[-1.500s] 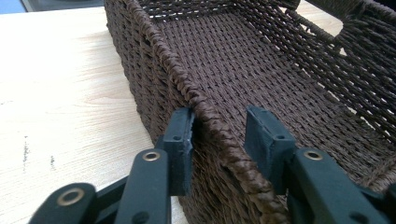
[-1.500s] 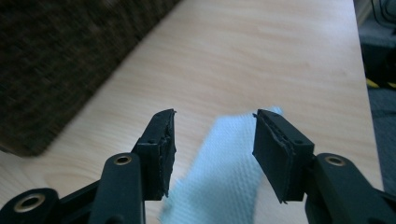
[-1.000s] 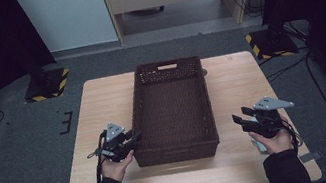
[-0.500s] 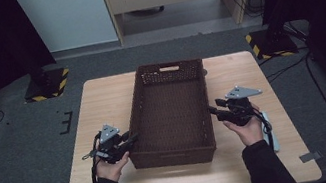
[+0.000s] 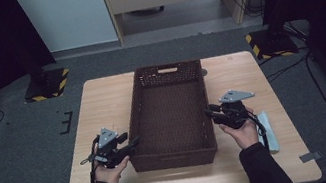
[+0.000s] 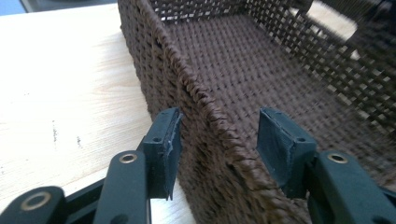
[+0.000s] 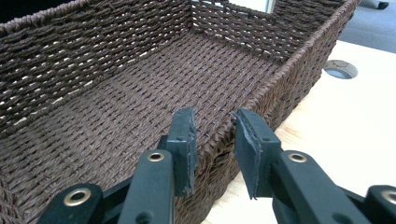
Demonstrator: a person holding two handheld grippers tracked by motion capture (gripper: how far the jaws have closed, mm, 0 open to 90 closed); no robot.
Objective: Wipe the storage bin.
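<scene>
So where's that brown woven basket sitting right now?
In the high view the brown woven basket sits mid-table, lengthwise away from the person, with the left gripper straddling its left wall and the right gripper straddling its right wall.

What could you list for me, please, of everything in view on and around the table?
basket: one, dark brown woven, middle of the table, nothing inside.
table: one, light wood, centre of the floor.
cloth: one, pale, folded, near the table's right edge.
stand bases: two, black with yellow stripes, on the floor behind the table.
left hand-held gripper: one, black, jaws apart astride the basket's left wall.
right hand-held gripper: one, black, jaws astride the basket's right wall, not yet pressing.
</scene>
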